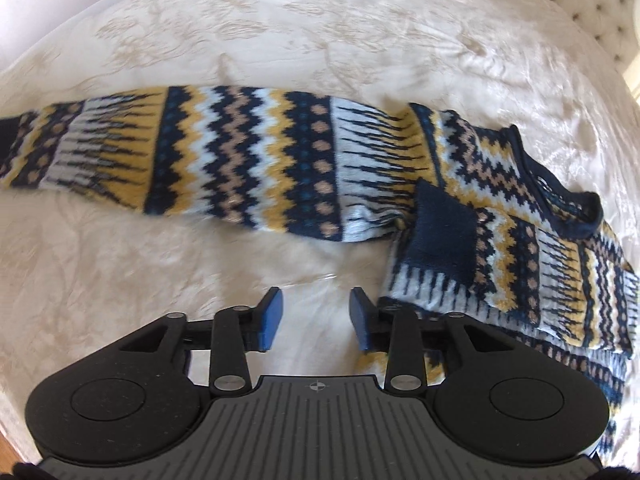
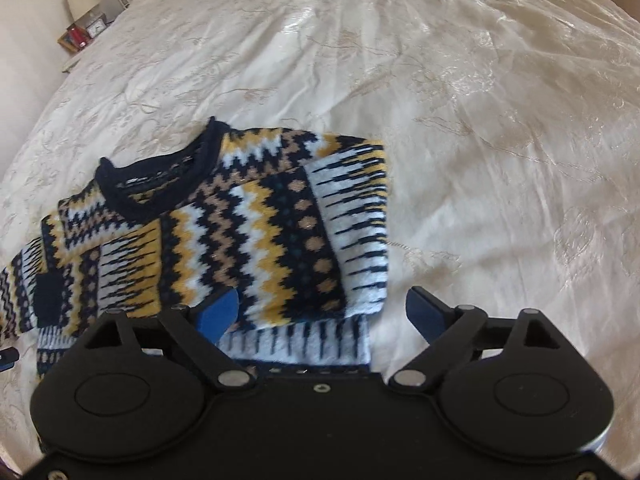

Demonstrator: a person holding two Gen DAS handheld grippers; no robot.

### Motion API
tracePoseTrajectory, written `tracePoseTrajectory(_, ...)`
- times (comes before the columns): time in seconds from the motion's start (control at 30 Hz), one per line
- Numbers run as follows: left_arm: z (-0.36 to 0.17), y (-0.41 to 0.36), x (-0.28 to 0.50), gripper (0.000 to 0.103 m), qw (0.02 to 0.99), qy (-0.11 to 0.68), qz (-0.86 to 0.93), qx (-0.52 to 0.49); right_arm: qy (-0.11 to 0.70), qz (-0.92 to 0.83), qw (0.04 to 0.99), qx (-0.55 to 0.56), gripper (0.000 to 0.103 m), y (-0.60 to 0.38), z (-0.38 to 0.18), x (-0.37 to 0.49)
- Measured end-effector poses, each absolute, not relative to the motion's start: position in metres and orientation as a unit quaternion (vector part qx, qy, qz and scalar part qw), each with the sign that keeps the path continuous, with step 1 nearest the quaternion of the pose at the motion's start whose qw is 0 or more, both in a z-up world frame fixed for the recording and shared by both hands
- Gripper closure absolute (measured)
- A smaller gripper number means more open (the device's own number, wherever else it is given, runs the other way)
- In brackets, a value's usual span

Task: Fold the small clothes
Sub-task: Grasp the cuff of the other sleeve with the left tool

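Between the empty, part-open pads of the left gripper (image 1: 316, 318) lay only bedspread (image 1: 280, 32), the right gripper (image 2: 324, 312) gaped wide, and the patterned sweater's (image 2: 240, 232) unfolded sleeve (image 1: 200, 152) at twelve o'clock might drag askew if snagged.

At nine o'clock my left view cuts off the sweater's (image 1: 248, 156) blurred sleeve end; my right gripper body hides the sweater's hem at six.

A navy, yellow and white zigzag-knit sweater (image 2: 248, 232) lies flat, one sleeve (image 1: 224, 160) stretched straight out.
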State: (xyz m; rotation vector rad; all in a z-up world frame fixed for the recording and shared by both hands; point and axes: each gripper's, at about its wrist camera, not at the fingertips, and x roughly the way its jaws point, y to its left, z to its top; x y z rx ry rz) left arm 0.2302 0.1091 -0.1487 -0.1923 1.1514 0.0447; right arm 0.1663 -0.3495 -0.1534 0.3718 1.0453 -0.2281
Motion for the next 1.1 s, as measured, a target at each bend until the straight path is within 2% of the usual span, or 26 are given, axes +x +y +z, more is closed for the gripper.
tracePoseTrajectory(0.03,-0.148,0.116,0.227,0.056,0.834,0.542,0.024,-0.097,0.494,-0.098,0.846,0.175,0.003,-0.341,-0.153,0.162)
tracePoseTrajectory(0.1,-0.148,0.131,0.222,0.054,0.834,0.54,0.03,-0.108,0.493,-0.074,0.848,0.176,0.001,-0.324,-0.153,0.155)
tracePoseTrajectory(0.67,-0.128,0.294,0.239,0.051,0.849,0.479,0.14,-0.175,0.509,0.006,0.842,0.178,0.001,-0.217,-0.159,0.131)
tracePoseTrajectory(0.87,-0.143,0.335,0.254,0.05,0.836,0.479,0.162,-0.212,0.505,0.006,0.845,0.176,0.001,-0.195,-0.155,0.144)
tracePoseTrajectory(1.1,-0.171,0.351,0.265,0.034,0.822,0.482,0.157,-0.26,0.511,0.002,0.841,0.177,0.001,-0.173,-0.156,0.154)
